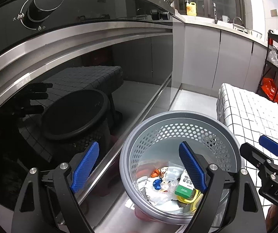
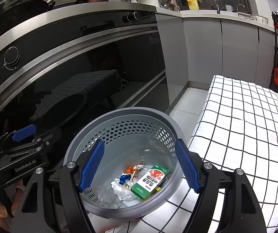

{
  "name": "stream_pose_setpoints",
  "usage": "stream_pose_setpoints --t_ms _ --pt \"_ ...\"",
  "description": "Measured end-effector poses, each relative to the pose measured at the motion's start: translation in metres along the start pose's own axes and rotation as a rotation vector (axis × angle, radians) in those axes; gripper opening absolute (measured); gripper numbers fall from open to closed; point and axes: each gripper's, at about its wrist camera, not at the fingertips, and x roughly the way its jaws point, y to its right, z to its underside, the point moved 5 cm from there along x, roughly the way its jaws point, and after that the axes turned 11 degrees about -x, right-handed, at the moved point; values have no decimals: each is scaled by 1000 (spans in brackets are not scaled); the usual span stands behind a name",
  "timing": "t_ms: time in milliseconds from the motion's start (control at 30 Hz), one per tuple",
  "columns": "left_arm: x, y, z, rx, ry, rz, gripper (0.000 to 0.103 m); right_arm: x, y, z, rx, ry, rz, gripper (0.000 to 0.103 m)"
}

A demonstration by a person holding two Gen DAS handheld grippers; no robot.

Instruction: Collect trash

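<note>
A grey perforated waste basket point(image 1: 177, 114) point(image 2: 135, 110) stands on the floor between the oven and a cloth-covered table. Trash lies in its bottom: a green-and-white carton point(image 1: 183, 189) point(image 2: 148, 180), a crumpled clear wrapper point(image 1: 159, 194) point(image 2: 119, 189), blue scraps point(image 1: 157, 183) point(image 2: 123, 178) and orange scraps point(image 1: 155, 172) point(image 2: 129, 169). My left gripper point(image 1: 139, 145) hovers over the basket's left rim, open, with nothing between its pads. My right gripper point(image 2: 140, 141) hangs over the basket's mouth, open and holding nothing.
The dark glass oven door point(image 1: 80, 97) rises at the left, a control knob point(image 1: 45, 2) above it. A table with a checked cloth point(image 2: 245, 126) stands right of the basket. Grey cabinets point(image 2: 207, 48) lie beyond, and a black rack with an orange bag point(image 1: 272, 90) stands far right.
</note>
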Motion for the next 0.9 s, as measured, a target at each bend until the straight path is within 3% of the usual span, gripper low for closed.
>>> stream_pose_setpoints --t_ms 300,900 --pt "-2 0 -1 4 10 -9 95 1 -2 0 -4 1 5 73" --pt "-1 -3 -1 -20 -1 -12 96 -1 -1 -1 -11 7 18 73"
